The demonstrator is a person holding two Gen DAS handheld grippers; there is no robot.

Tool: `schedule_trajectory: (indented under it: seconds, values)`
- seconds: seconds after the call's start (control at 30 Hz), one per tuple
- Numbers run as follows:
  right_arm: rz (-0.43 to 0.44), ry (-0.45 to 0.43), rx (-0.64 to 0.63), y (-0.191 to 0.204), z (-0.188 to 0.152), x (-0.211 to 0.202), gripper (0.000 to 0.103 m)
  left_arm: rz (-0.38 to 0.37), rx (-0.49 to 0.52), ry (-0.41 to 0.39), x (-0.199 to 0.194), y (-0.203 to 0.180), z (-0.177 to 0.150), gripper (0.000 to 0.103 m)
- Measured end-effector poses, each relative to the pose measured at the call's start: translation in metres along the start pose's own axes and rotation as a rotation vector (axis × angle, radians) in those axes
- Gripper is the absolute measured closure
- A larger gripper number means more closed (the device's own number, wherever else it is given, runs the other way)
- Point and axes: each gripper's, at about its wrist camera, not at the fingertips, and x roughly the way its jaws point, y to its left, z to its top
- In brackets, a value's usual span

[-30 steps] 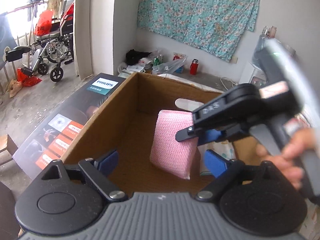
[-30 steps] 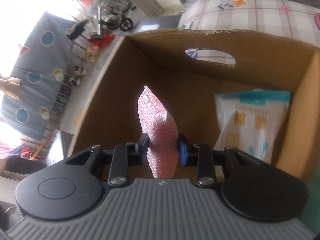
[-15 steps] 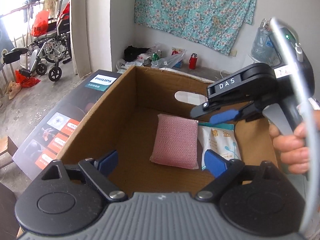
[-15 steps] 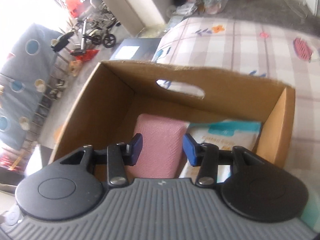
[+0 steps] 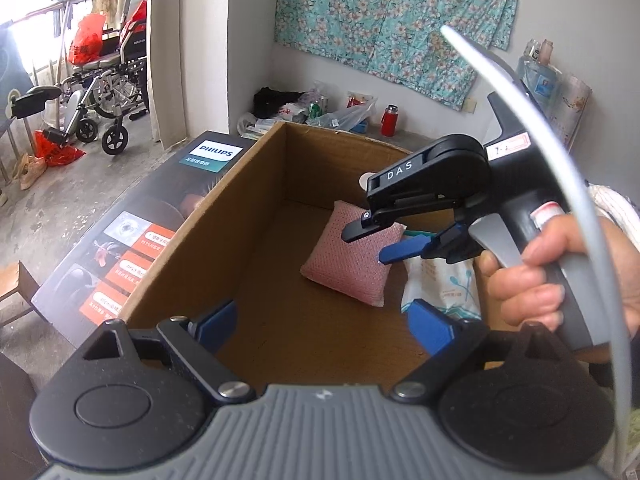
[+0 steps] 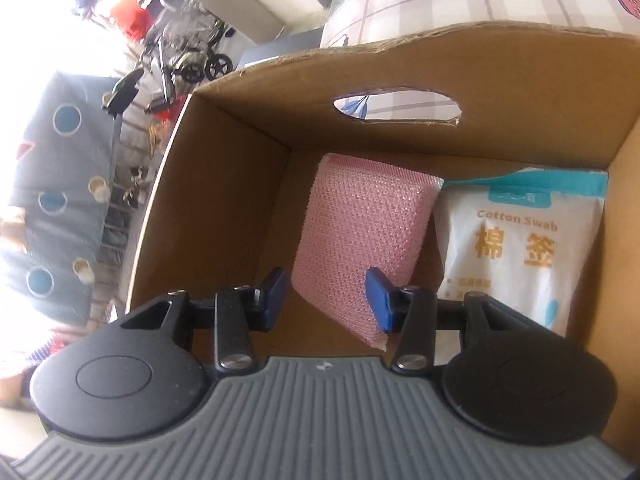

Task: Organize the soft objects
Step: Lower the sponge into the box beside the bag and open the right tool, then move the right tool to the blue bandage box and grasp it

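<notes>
Inside the cardboard box, the sponge lies left of the cotton swab packet, the two just beside each other, both near the wall with the handle hole.

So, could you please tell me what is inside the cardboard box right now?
Inside the cardboard box lie a pink sponge and, beside it, a white cotton swab pack. The right gripper covers the sponge's near edge; the floor under both items is hidden.

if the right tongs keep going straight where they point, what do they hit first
Most likely the pink sponge, lying in the cardboard box straight ahead of the open right tongs; depth is hard to judge.
</notes>
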Motion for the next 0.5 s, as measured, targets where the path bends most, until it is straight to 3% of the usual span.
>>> schedule_trajectory:
  seconds: [0.27, 0.5]
  values:
    - [0.083, -0.048, 0.018, -0.002, -0.007, -0.037, 0.059, -0.013, 0.006, -0.004, -0.014, -0.005, -0.005, 0.009]
    - [0.147, -0.191, -0.059, -0.016, -0.06, -0.147, 0.057, -0.125, 0.026, -0.045, -0.038, -0.034, -0.015, 0.005]
